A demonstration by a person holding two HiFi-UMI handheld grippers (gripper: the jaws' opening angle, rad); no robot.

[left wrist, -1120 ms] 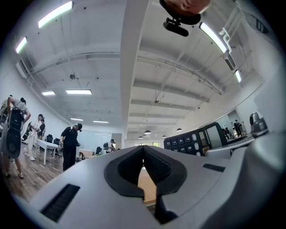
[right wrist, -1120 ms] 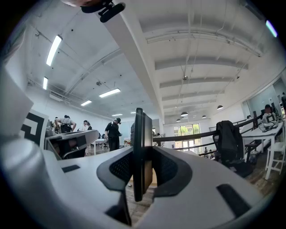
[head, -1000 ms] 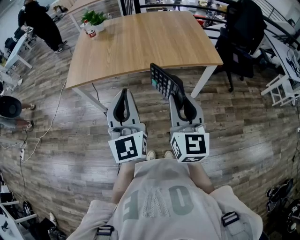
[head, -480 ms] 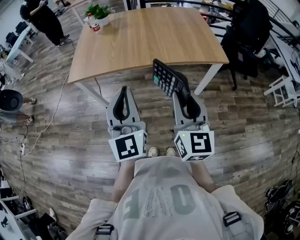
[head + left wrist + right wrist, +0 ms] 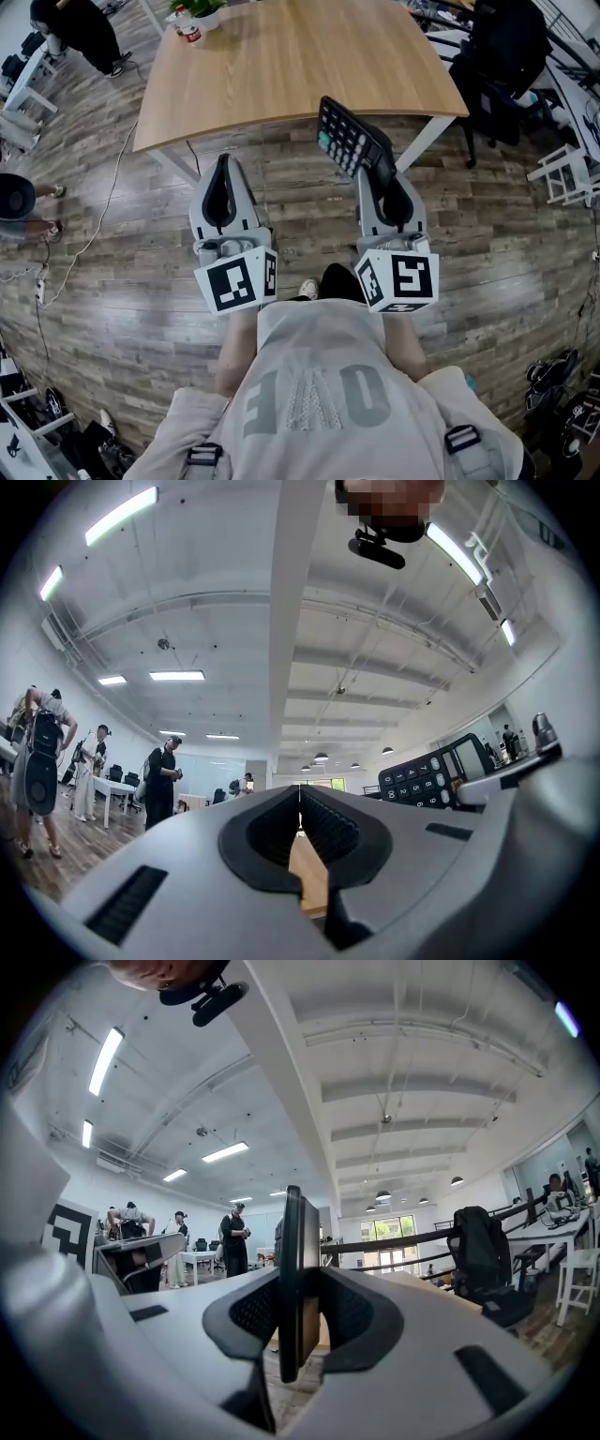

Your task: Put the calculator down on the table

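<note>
Clamping the calculator (image 5: 290,1241) by its lower end, the right tongs (image 5: 377,174) hold it edge-up in the air, keys facing left. The left tongs (image 5: 223,165) are pressed together on nothing and lend no support. The calculator sits at the near edge of the counter (image 5: 281,66), mostly above the wooden floor (image 5: 281,178), and not on the surface.

Risks, as judged:
- Release short of the edge drops it to the floor.
- The one-end grip lets it pivot or slide.
- A low approach knocks it against the counter's rim.
- Set down on its edge, it topples.
</note>
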